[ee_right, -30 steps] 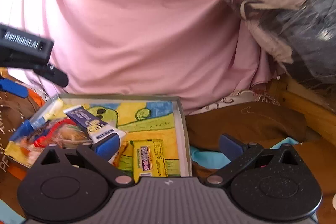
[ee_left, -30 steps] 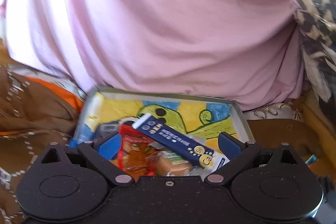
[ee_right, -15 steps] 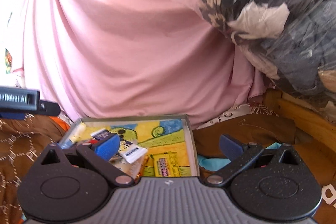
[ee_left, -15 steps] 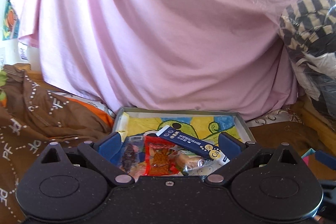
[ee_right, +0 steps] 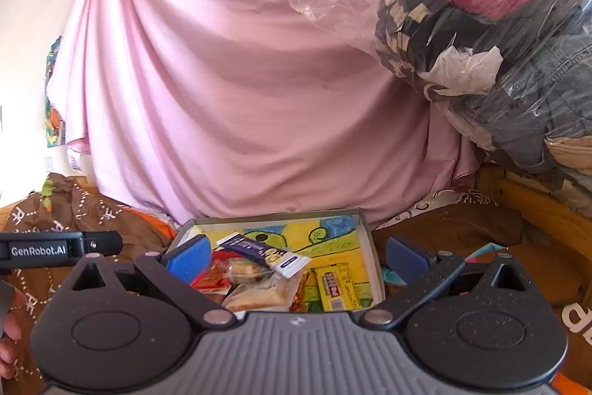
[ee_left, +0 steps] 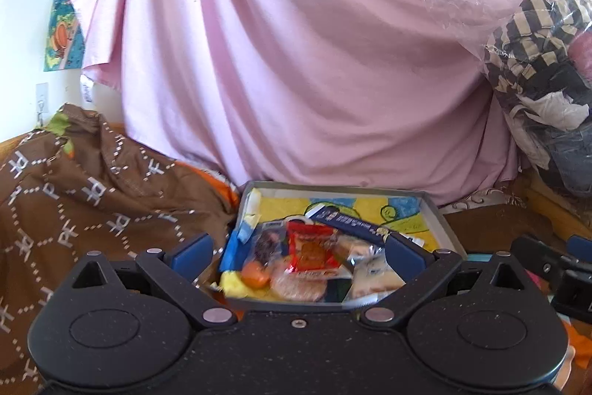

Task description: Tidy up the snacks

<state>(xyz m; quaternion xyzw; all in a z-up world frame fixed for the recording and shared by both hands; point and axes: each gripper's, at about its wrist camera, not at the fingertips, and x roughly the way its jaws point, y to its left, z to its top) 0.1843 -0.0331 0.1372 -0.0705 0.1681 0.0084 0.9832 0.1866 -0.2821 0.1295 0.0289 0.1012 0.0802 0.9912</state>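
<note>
Snacks: heaped in the shallow box (ee_left: 440, 223), toward its left side and near edge.
Blue bar (ee_right: 262, 252): long axis slanting from far left to near right.
Nearer: left gripper (ee_left: 298, 250), straight ahead of the heap.
Left gripper: wide open, empty.
Right gripper (ee_right: 299, 256): wide open, empty, level.

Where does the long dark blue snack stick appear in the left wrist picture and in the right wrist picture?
Left wrist: the dark blue snack stick lies slanted on the snack pile, right of centre, above the red packet.
Right wrist: it lies left of centre, its white end towards the yellow bar.
Shared landmark: the tray with the yellow and green drawing.
</note>
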